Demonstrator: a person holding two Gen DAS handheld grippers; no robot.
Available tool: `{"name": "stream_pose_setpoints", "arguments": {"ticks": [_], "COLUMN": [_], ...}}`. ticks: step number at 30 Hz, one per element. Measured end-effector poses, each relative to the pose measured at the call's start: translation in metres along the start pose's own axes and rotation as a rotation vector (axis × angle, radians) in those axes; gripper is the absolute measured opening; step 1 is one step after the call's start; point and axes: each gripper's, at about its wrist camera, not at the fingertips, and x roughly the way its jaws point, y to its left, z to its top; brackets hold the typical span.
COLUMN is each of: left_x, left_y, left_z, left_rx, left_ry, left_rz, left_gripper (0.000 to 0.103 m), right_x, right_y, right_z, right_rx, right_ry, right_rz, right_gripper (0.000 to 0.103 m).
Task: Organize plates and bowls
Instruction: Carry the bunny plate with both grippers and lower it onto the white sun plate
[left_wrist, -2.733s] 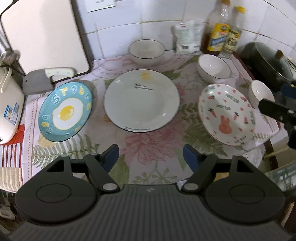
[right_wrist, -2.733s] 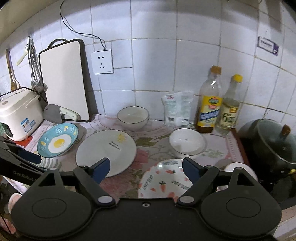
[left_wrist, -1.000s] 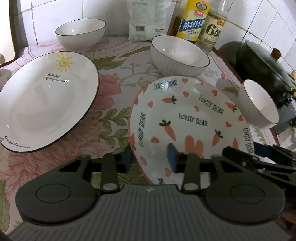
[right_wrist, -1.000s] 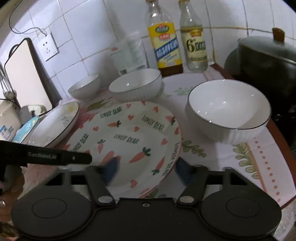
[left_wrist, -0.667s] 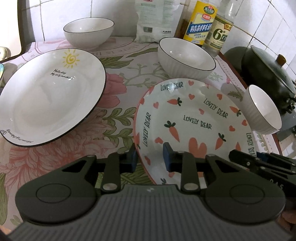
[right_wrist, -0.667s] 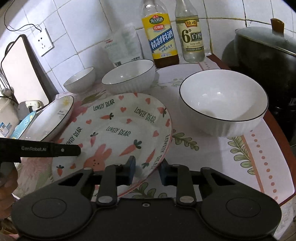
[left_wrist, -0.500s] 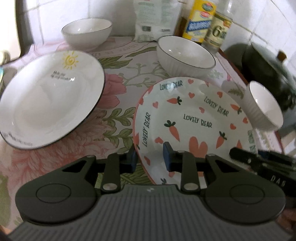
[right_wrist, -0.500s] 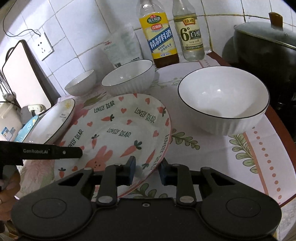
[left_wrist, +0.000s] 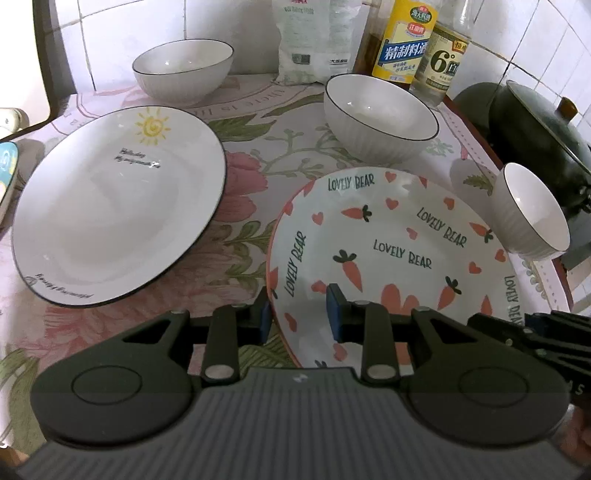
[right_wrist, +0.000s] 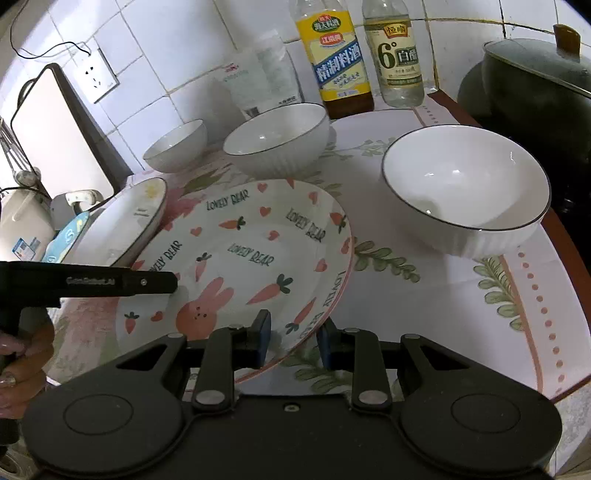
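Two bottles (right_wrist: 336, 59) (right_wrist: 397, 55) and a white bag (right_wrist: 262, 81) stand by the tiled wall; a dark pot (right_wrist: 535, 81) sits right.

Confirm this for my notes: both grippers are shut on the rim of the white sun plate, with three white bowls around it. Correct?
Not quite. Both the left gripper and right gripper are shut on the carrot-and-rabbit plate, as both wrist views show. The sun plate lies untouched beside it.
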Motion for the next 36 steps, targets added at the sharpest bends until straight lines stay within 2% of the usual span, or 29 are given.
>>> {"name": "stream_pose_setpoints", "arguments": {"ticks": [7, 14, 23, 36], "left_x": [-0.02, -0.054, -0.106, -0.18], "left_y": [0.011, 0.02, 0.048, 0.095], "left_z": [-0.011, -0.022, -0.025, -0.017], "left_rx": [-0.018, -0.011, -0.03, -0.101], "left_ry": [0.044, 0.046, -0.002, -0.098], "left_rz": [-0.016, -0.029, -0.023, 0.002], "left_gripper": [0.028, 0.028, 0.028, 0.028], "right_x": [-0.008, -0.026, -0.051, -0.079], "right_y": [0.017, 0.041, 0.086, 0.157], "right_z": [-0.006, -0.007, -0.004, 0.019], "right_rx": [0.018, 0.027, -0.003, -0.096], "right_ry": [0.021, 0.015, -0.022, -0.076], "right_rz": [-0.017, -0.036, 0.0, 0.057], "right_gripper": [0.032, 0.032, 0.032, 0.032]}}
